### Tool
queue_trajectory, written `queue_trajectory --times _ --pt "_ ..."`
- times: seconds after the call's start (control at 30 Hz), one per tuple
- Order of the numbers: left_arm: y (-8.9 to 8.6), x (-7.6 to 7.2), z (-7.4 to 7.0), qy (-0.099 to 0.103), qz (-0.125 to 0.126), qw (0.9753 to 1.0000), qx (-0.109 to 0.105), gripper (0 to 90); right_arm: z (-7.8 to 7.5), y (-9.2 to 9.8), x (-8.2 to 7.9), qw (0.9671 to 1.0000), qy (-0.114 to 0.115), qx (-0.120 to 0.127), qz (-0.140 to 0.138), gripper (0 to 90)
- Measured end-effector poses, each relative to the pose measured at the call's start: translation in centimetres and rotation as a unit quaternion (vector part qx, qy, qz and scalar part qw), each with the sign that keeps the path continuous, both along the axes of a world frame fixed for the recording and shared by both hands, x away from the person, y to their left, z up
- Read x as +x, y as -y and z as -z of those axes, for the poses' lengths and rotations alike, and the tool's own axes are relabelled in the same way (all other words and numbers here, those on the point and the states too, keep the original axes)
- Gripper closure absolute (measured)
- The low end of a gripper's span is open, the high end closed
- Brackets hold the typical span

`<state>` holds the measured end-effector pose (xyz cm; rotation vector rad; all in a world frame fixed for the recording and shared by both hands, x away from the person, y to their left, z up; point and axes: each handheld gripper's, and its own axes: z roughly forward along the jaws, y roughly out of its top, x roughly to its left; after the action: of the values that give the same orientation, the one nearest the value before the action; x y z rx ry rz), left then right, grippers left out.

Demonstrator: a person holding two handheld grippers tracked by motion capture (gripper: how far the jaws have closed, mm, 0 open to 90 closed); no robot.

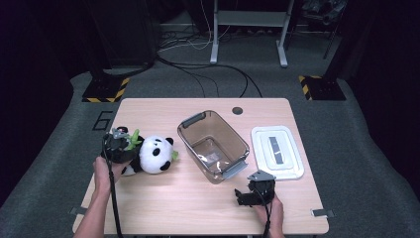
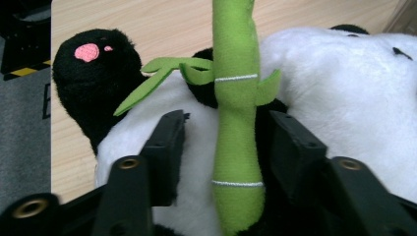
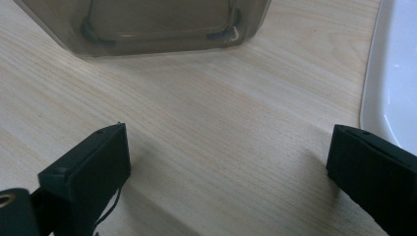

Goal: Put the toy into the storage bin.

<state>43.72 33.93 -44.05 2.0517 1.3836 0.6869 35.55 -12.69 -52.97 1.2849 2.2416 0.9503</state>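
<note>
The left gripper (image 2: 223, 147) straddles the green bamboo stalk (image 2: 236, 123) on the plush panda (image 1: 151, 154), which lies near the table's (image 1: 163, 208) left edge; its jaws stand apart, pressing into the plush. The right gripper (image 3: 223, 167) gapes wide over bare wood near the front edge, between the clear bin (image 1: 214, 145) and white lid (image 1: 277, 152).
</note>
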Motion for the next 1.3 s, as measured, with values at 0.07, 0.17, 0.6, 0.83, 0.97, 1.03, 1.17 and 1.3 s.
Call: queue_trajectory --times 0.07,0.17,0.6,0.83,0.97,1.03,1.17,1.3 --pt "0.1 -0.1 0.0 0.008 0.006 0.9999 0.005 63.1 0.0 0.0 0.0 1.0 0.001 0.0 0.0 2.2" --pt "0.0 -0.5 0.1 0.021 0.01 0.9997 -0.002 73.0 0.0 0.0 0.0 1.0 0.001 0.0 -0.001 2.4" --pt "-0.9 -3.0 -0.9 0.022 0.078 0.9964 -0.024 75.5 0.0 0.0 0.0 1.0 0.004 -0.002 -0.002 3.3" --pt "-0.4 -2.5 -1.5 0.016 0.056 0.9973 -0.045 49.5 0.0 0.0 0.0 1.0 0.004 -0.002 -0.001 3.5" --pt "0.7 -1.2 -1.5 0.012 0.027 0.9989 -0.035 41.9 0.0 0.0 0.0 1.0 0.004 -0.002 -0.001 3.6" --pt "1.1 -0.5 -1.1 -0.005 0.016 0.9995 -0.025 41.6 0.0 0.0 0.0 1.0 0.004 -0.002 0.0 3.7" --pt "1.4 -0.6 -0.2 -0.005 -0.001 0.9998 -0.021 47.2 0.0 0.0 -0.1 1.0 0.004 -0.002 0.0 3.9" --pt "1.4 -1.1 0.2 -0.003 -0.008 0.9998 -0.02 60.5 0.0 0.0 -0.1 1.0 0.004 -0.002 0.0 3.9"
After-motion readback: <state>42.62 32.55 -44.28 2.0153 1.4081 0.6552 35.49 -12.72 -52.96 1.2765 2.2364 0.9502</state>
